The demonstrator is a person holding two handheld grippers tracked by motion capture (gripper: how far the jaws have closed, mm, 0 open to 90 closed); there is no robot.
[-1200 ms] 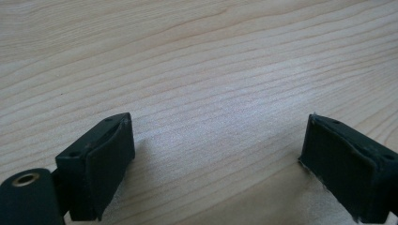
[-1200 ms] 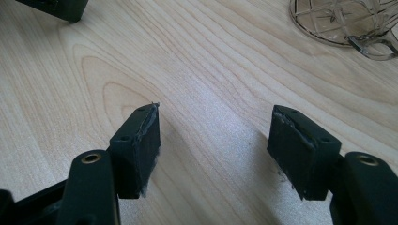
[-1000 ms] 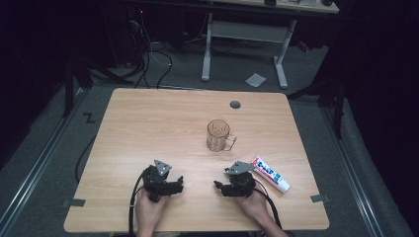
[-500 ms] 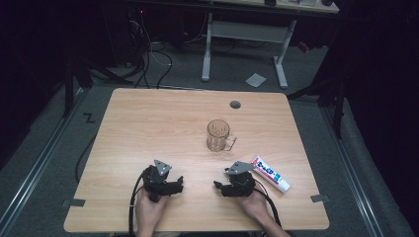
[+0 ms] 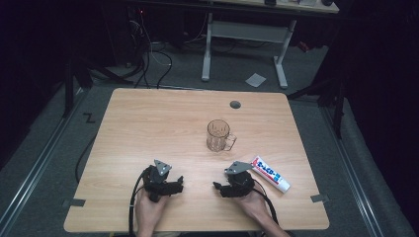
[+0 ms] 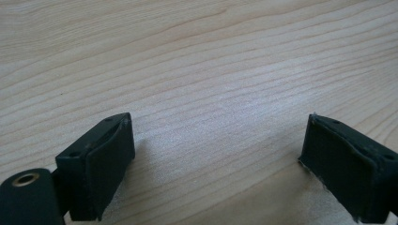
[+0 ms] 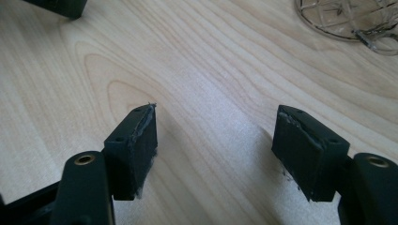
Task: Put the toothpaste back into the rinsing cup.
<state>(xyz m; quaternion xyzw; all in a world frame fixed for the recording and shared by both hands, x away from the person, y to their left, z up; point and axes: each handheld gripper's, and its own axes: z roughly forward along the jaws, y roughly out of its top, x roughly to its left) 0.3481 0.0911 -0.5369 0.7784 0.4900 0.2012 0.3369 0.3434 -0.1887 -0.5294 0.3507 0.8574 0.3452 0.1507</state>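
In the right gripper view, the right gripper has its two black jaws spread wide with bare wood between them and nothing pinched; they have just been opening the last bit wider. In the high view this right gripper sits at lower centre of the frame, resting on the table under the person's right hand, its grey three-cornered plate on top.

The left gripper is likewise spread apart in the left gripper view, with plain wood grain between its jaws and nothing held. In the high view the left gripper lies lower left of centre, held by the left hand, a black cable trailing off toward the bottom edge. The two grippers point inward at each other, a stretch of bare table between them.

The toothpaste tube, white with red and blue print, lies flat just to the right of the right gripper, slanting toward the lower right, close to it but apart.

Above the right gripper, near the middle of the frame, a clear glass mug stands upright, handle to the lower right. Its base shows in the upper right corner of the right gripper view.

A round grey grommet sits in the table near the far edge.
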